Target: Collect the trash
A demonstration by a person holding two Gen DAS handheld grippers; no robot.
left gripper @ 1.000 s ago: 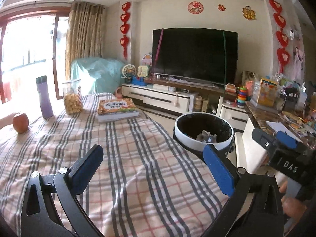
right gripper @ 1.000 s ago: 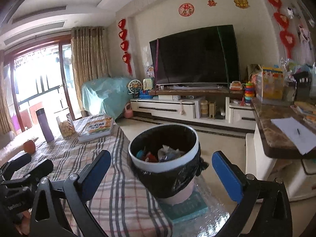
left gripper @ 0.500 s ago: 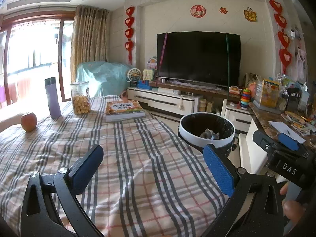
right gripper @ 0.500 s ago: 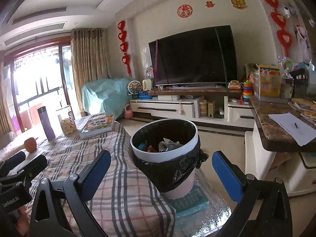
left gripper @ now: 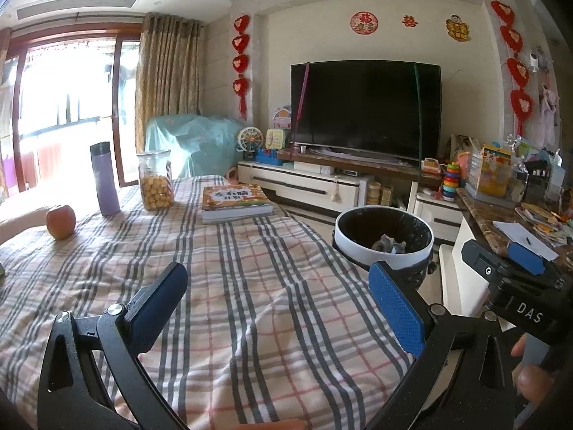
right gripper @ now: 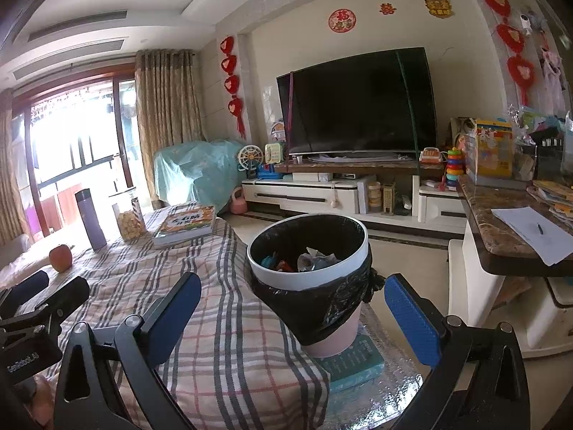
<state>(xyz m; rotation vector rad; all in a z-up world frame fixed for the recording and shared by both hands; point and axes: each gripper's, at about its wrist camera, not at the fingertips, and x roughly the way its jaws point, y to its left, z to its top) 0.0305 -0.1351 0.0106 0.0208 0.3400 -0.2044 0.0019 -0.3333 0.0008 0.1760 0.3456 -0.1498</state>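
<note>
My left gripper (left gripper: 275, 299) spread wide, empty, over plaid cloth (left gripper: 250, 286). My right gripper (right gripper: 293, 308) spread wide, empty, facing trash bin (right gripper: 308, 276) beside cloth edge; crumpled trash (right gripper: 315, 259) inside.

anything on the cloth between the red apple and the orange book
Yes: the purple flask and the clear jar of yellow snacks stand on the cloth between the red apple and orange book, clearest in the left wrist view.

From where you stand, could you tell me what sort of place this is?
Most likely a home living room: a large television on a low white cabinet, curtains by a balcony door, and a checked-cloth table.
</note>
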